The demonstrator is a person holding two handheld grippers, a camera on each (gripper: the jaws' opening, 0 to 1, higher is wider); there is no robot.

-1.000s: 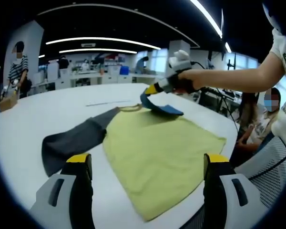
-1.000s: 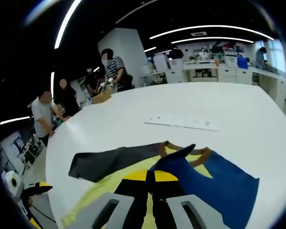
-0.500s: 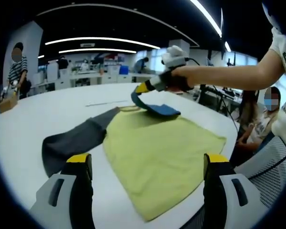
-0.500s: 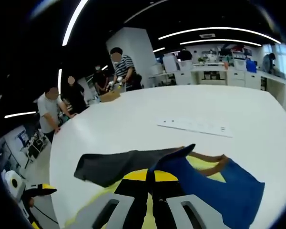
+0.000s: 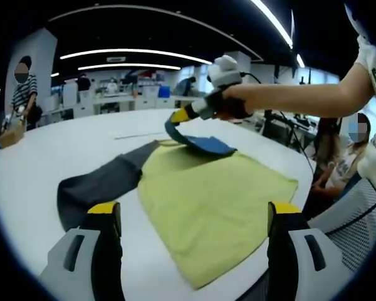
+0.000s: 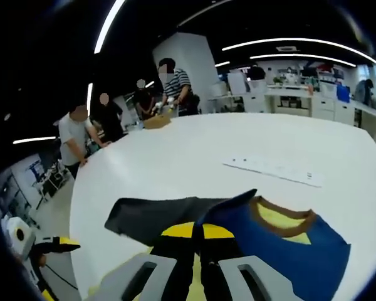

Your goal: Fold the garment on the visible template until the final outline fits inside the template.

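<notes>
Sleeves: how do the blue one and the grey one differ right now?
The blue sleeve is pinched in the shut right hand-held gripper and lifted over the yellow body; the grey sleeve lies flat on the table, stretched outward, ungripped. Both join the same garment.

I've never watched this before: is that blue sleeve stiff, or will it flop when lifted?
Probably floppy: the blue sleeve curves and sags from the right claw where it is pinched. It looks light, since one small pinch lifts it. The rest of the shirt lies flat on the table, so it may drag along.
</notes>
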